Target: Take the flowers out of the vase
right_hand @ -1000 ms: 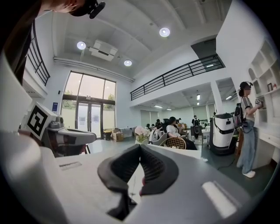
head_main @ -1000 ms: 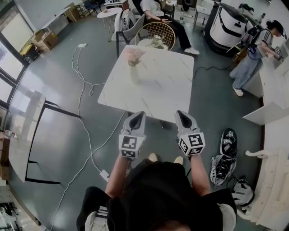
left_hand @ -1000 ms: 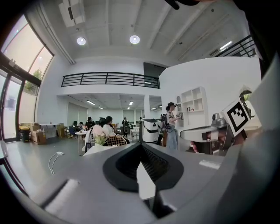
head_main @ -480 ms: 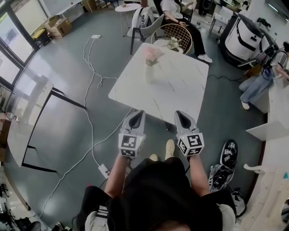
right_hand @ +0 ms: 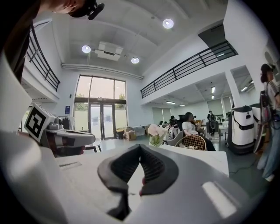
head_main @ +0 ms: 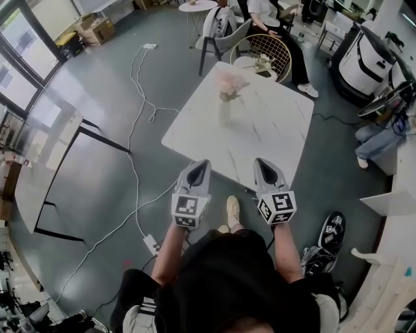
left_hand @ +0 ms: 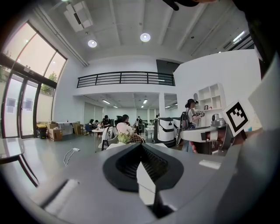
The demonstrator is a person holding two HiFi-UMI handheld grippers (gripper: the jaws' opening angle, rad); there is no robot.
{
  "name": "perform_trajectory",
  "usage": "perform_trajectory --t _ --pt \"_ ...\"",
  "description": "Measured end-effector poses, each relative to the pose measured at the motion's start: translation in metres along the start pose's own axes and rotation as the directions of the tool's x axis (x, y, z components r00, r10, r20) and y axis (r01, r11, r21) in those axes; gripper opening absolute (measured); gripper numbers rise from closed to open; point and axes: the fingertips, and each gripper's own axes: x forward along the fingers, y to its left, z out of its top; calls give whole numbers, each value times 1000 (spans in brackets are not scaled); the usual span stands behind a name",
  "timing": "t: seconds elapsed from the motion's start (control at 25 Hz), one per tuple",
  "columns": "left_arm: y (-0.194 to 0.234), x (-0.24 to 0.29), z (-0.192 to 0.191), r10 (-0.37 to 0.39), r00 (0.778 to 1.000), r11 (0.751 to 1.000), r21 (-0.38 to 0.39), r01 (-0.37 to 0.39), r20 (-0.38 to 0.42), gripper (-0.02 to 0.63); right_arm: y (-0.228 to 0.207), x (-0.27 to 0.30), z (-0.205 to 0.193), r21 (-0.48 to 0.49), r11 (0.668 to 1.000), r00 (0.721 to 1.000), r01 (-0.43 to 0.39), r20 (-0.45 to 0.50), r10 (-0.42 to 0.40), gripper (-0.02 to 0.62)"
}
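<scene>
Pink flowers [head_main: 231, 82] stand in a pale vase [head_main: 225, 112] at the far left part of a white marble table [head_main: 266, 133]. Both grippers are held side by side at the table's near edge, well short of the vase. My left gripper [head_main: 199, 170] is shut with nothing in it. My right gripper [head_main: 264, 168] is shut and empty too. In the right gripper view the flowers [right_hand: 156, 130] show far off, just above and right of the closed jaw tips, on the table [right_hand: 205, 158]. In the left gripper view the jaws meet at their tips.
A wicker chair [head_main: 269, 47] and a seated person [head_main: 273, 14] are behind the table. A white cable [head_main: 138, 130] runs over the grey floor at left. A glass-topped table [head_main: 39, 156] stands far left. Shoes [head_main: 330, 233] lie at right, near a white machine [head_main: 374, 55].
The person has stepped towards the table, one foot now forward between the grippers. The table and vase sit nearer and further right in the head view. Both grippers stay shut.
</scene>
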Motion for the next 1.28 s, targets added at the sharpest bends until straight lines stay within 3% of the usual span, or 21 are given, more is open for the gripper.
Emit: perform_trajectory --t 0.64,1.28 --pt "42 103 8 76 996 997 -18 -77 -39 6 -61 111 12 24 995 995 -99 -30 100 5" --pt "61 154 1 171 981 985 -12 -173 -91 6 -95 170 5 69 978 979 -198 -29 200 5"
